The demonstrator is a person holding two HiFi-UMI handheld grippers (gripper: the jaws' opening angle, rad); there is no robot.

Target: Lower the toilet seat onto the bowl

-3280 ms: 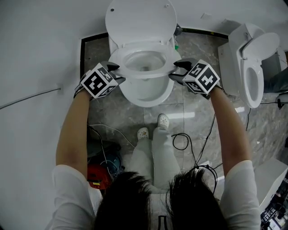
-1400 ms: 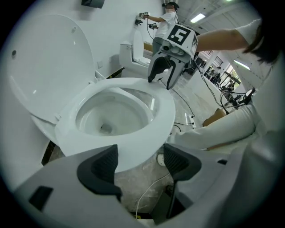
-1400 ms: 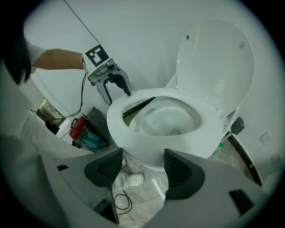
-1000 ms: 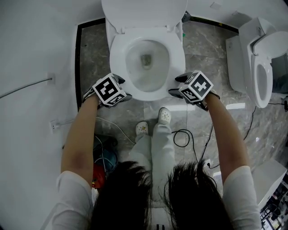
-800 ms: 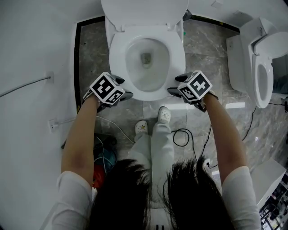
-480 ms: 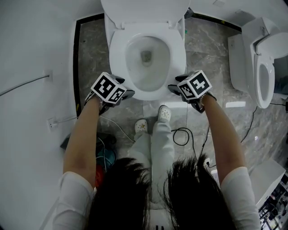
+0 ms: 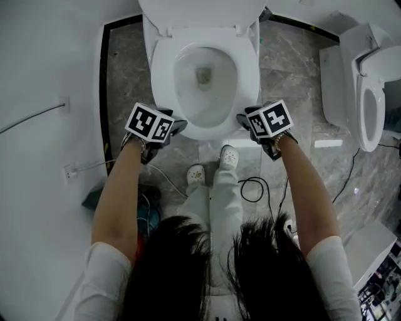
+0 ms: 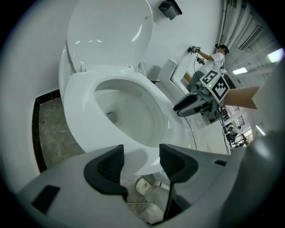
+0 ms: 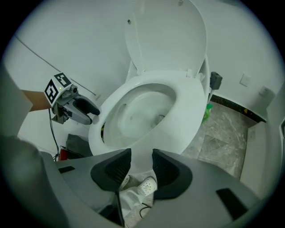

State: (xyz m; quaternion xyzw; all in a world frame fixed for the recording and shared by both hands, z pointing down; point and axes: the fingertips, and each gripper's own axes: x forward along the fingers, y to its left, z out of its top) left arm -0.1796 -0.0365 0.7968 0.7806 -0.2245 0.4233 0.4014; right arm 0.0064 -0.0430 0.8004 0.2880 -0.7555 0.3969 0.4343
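Observation:
The white toilet seat point(image 7: 161, 69) lies flat on the bowl, and the lid point(image 7: 200, 9) stands upright behind it. My left gripper point(image 7: 178, 127) hangs off the seat's front left, clear of it. My right gripper point(image 7: 241, 119) hangs off the front right, also clear. In the left gripper view the seat point(image 8: 84, 120) lies beyond the left gripper point(image 8: 141, 153), and the right gripper point(image 8: 191, 101) shows across the bowl. In the right gripper view the right gripper point(image 9: 141, 160) is short of the seat point(image 9: 187, 107). Both pairs of jaws have just been closing, stand apart, and hold nothing.
A second white toilet point(image 7: 366, 81) stands at the right. Black cables point(image 7: 254, 188) coil on the marble floor by the person's white shoes point(image 7: 227, 155). A white wall with a thin cable point(image 7: 37, 116) runs along the left. A small green thing point(image 9: 206, 111) sits beside the toilet's base.
Since the oldest frame the seat has come down flat on the bowl. Both grippers have drawn away from its sides toward the person, rolled, and their jaws have narrowed.

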